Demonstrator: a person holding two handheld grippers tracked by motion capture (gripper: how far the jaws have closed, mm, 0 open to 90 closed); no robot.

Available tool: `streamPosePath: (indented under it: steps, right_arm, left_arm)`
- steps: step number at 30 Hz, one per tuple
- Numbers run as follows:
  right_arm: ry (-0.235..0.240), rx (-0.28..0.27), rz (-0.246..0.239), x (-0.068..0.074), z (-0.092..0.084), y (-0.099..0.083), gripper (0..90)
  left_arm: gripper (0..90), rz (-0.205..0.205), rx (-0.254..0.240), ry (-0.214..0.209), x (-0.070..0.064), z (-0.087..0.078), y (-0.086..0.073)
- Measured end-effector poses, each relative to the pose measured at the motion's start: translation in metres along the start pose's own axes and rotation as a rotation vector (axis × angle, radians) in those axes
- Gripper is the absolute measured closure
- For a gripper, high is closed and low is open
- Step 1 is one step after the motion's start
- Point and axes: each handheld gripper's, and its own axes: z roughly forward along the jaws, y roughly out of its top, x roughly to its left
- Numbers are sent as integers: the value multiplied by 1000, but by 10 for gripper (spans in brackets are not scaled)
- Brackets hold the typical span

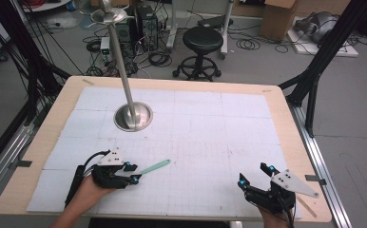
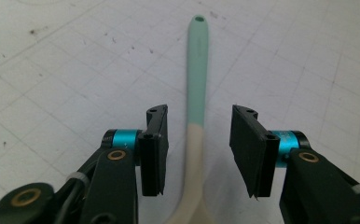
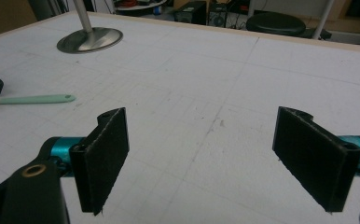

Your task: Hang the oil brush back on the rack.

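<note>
Near the surface's (image 1: 181, 85) front left, the spatula (image 2: 197, 88) is straddled by the left gripper (image 2: 199, 149), jaws apart (no contact yet). Closing squarely on the handle is judged next; the right gripper (image 3: 201, 158) is held wide open.

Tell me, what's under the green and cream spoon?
The spoon lies flat on the white gridded mat, handle between the left gripper's open jaws. Its bowl end runs past the picture's bottom edge, so what's beneath that can't be seen.

From above the near edge we look forward and down across the table (image 1: 43, 156). Our left gripper view sits close over the spoon (image 2: 197, 79); our right gripper view looks low toward the stand (image 3: 89, 38), sharing both.
</note>
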Motion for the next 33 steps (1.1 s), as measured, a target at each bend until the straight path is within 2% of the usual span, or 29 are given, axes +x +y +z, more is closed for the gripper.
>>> streamPosePath:
  steps: [8, 13, 18, 21, 25, 28, 33]
  right_arm:
    - [3, 1, -1, 0, 1, 0, 173]
    - [0, 2, 3, 0, 1, 0, 172]
    - [1, 4, 4, 0, 0, 0, 173]
    - [-1, 4, 5, 0, 1, 0, 173]
    - [-3, 3, 6, 0, 1, 0, 174]
    - [-6, -9, 3, 0, 0, 1, 185]
    - [0, 3, 5, 0, 0, 0, 184]
  left_arm:
    - [653, 13, 38, 19, -1, 3, 5]
    - [673, 51, 77, 41, -5, 6, 11]
    - [731, 64, 96, 40, -5, 8, 14]
    - [792, 84, 103, 22, -5, 8, 15]
    - [810, 60, 108, 6, -3, 8, 15]
    - [813, 61, 106, 8, -3, 9, 15]
    - [816, 59, 105, 14, -4, 9, 15]
